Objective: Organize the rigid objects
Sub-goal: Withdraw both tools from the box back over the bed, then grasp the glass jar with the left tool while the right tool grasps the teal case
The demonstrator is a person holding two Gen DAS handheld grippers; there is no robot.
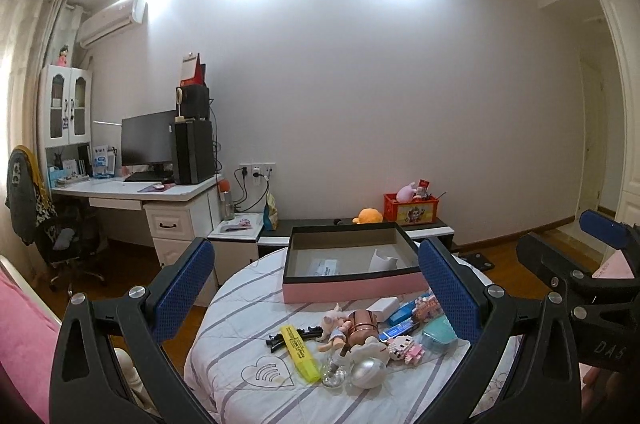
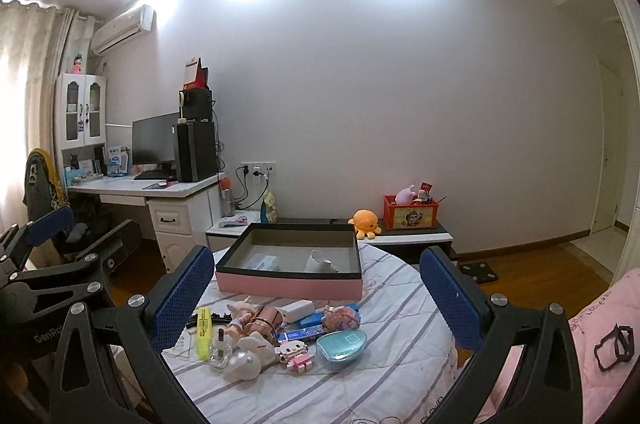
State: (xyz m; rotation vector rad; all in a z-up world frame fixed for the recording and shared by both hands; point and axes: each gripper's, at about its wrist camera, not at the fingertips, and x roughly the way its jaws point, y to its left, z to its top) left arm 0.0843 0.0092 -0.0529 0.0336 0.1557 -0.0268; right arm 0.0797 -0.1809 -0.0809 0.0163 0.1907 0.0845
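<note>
Here, both grippers, left gripper (image 1: pixel 320 298) and right gripper (image 2: pixel 316 298), hover with jaws spread wide, holding nothing. On the round striped-cloth bench (image 2: pixel 384 376), the yellow rectangular highlighter (image 2: pixel 204 332) lies at 9 o'clock in the clutter, long axis 12-to-6. Only the right view shows black spectacles (image 2: pixel 614 346) on pink bedding.

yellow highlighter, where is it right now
The yellow highlighter lies on the striped table cover at the left edge of the clutter, beside the black hair clip and glass bottle.
</note>
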